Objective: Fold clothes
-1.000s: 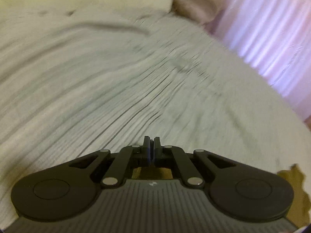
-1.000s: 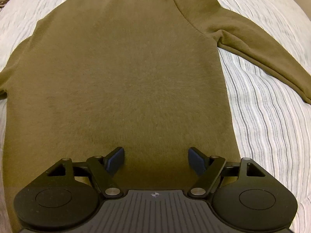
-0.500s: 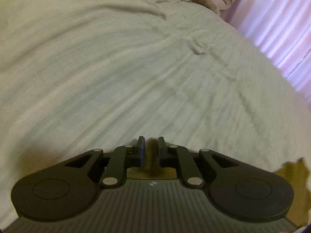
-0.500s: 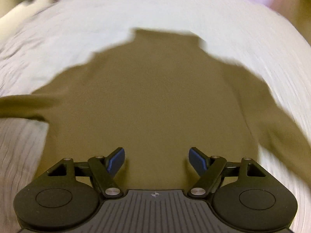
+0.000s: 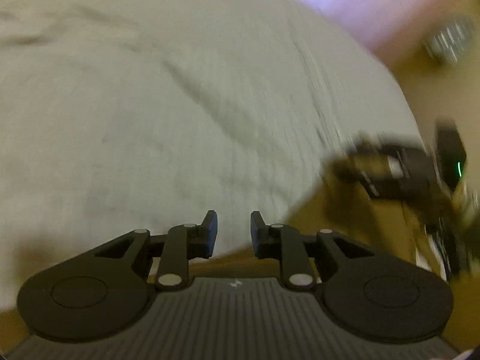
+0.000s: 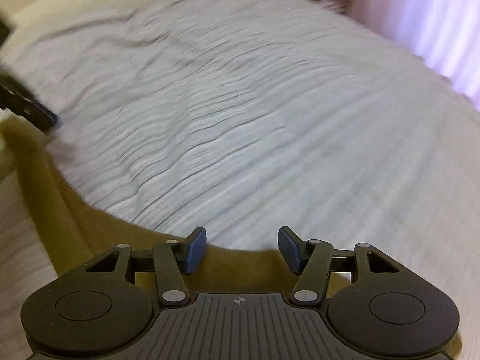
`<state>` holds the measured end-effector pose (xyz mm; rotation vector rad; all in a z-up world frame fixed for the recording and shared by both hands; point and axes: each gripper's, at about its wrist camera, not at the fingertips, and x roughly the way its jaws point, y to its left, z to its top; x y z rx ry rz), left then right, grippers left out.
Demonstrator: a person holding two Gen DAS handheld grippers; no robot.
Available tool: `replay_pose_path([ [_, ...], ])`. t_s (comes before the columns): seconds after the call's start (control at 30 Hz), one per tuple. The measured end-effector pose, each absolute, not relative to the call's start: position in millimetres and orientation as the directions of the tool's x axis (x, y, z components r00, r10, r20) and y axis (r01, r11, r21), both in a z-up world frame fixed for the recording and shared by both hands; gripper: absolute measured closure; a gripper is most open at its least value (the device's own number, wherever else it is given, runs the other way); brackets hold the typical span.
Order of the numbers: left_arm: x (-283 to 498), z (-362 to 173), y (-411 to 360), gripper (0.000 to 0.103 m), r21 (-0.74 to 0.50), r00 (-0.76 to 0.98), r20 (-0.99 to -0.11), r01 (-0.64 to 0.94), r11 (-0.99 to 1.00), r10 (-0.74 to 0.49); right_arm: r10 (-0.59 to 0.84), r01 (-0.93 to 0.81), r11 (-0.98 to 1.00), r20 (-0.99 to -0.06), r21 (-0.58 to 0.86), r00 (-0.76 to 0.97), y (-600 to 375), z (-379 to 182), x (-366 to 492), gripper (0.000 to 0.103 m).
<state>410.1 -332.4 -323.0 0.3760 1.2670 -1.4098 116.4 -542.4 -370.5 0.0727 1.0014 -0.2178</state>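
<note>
We see the bed [image 6: 270, 114] w/ its pale striped cover filling both views, both blurred. The olive-brown garment [image 6: 69, 198] lies on it at lower left in the right view, its edge under both claws. Left claw [image 5: 233, 231] is part open w/ nothing held; right claw [image 6: 241, 249] is wide open, also empty.

Both views are smeared by motion blur. In the left wrist view the right tool [image 5: 399, 171] at 3 o'clock is a dark blur, its fingers unreadable. The olive garment [image 6: 60, 198] is cut off at 8 o'clock and partly hidden under the tool body.
</note>
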Motion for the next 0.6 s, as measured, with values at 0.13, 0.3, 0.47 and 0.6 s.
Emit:
replay_pose_path([
  [0.13, 391.9, -349.3, -359.4, 0.085, -0.460, -0.378, -0.837, 0.878, 0.135, -0.396, -0.059, 0.058, 0.998, -0.871, -0.034, 0.487, -546.0, -383.0, 131.3, 0.045],
  [0.3, 374.2, -366.6, -361.8, 0.084, -0.490, -0.444, -0.835, 0.869, 0.073, -0.324, 0.058, -0.091, 0.996, -0.898, 0.020, 0.436, -543.5, -402.5, 146.3, 0.045],
  [0.47, 355.4, -369.6, -361.5, 0.103, -0.395, -0.367, -0.868, 0.919, 0.015, -0.335, 0.087, -0.132, 0.991, -0.896, 0.032, 0.434, -541.8, -415.1, 147.8, 0.101],
  [0.6, 350.6, -360.5, -353.8, 0.103, -0.336, -0.308, -0.860, 0.942, -0.002, -0.406, 0.067, -0.111, 0.994, -0.861, 0.012, 0.505, -542.5, -410.1, 137.5, 0.101],
])
